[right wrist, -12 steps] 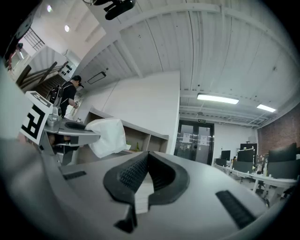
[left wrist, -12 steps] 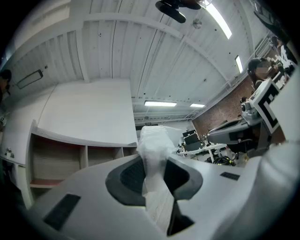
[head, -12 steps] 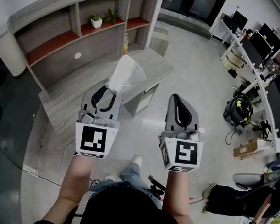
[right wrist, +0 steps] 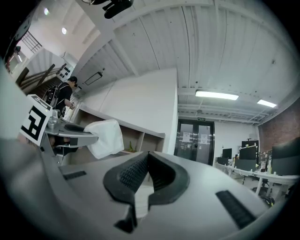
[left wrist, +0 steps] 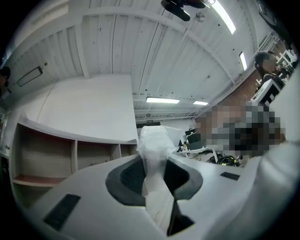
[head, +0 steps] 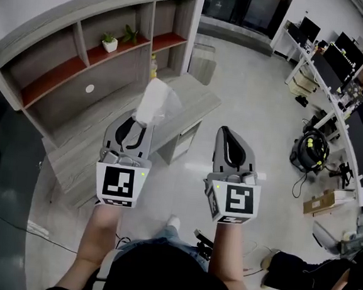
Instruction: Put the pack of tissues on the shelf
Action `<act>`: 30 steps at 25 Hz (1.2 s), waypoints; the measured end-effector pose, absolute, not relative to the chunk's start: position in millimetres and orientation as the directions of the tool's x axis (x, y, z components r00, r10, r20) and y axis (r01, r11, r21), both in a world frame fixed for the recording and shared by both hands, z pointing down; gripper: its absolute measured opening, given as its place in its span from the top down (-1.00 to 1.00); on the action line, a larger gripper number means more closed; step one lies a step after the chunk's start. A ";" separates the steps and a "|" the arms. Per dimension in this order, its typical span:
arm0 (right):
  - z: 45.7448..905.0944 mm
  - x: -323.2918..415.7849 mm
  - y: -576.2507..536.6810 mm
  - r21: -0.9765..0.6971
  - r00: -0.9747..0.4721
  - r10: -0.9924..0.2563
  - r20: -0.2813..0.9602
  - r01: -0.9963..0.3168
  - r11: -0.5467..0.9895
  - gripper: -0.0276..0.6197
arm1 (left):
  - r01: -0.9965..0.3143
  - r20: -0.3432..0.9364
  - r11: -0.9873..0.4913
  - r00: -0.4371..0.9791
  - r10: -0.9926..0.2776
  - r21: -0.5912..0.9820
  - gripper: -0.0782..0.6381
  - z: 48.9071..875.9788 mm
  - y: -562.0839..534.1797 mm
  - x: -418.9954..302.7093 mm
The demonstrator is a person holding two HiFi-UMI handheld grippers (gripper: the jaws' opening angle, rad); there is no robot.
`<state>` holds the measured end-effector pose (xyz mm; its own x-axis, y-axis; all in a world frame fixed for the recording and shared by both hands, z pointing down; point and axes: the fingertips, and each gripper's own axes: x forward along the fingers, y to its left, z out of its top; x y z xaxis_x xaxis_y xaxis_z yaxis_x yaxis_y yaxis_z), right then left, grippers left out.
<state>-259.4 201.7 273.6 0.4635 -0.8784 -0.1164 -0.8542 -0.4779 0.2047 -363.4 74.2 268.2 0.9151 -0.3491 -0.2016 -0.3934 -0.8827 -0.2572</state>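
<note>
**Pack [head: 155, 100] in left gripper [head: 137, 123], shelf [head: 62, 67] ahead**

Nearest me, the left gripper is pinched narrow on the pack's lower end, and the rest stands up out of the jaws. The right gripper [head: 229, 134] is closed on nothing. My judgement is that the pack is light, soft and crushable, with a slippery wrap, so I'd grip mid-body, gently. The shelf lies beyond, not yet reached.

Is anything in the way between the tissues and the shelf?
Nothing visible blocks it. The left gripper holds the pack of tissues in open air in front of the shelf. A small potted plant takes up one spot on its red board.
</note>
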 end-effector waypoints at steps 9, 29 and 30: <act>264.2 -167.1 166.2 0.226 0.394 -0.907 -0.146 -0.880 -0.418 0.86 | -0.498 -0.226 -0.832 0.863 -0.451 -0.245 0.52 265.9 34.1 -284.5; 293.7 -48.0 101.1 0.220 0.374 -0.920 -0.113 -0.894 -0.390 0.86 | -0.566 -0.185 -0.789 0.824 -0.535 -0.238 0.52 290.7 -43.6 -174.9; 294.9 -41.4 91.9 0.221 0.370 -0.923 -0.110 -0.896 -0.385 0.86 | -0.569 -0.183 -0.789 0.822 -0.539 -0.233 0.52 293.4 -52.6 -168.0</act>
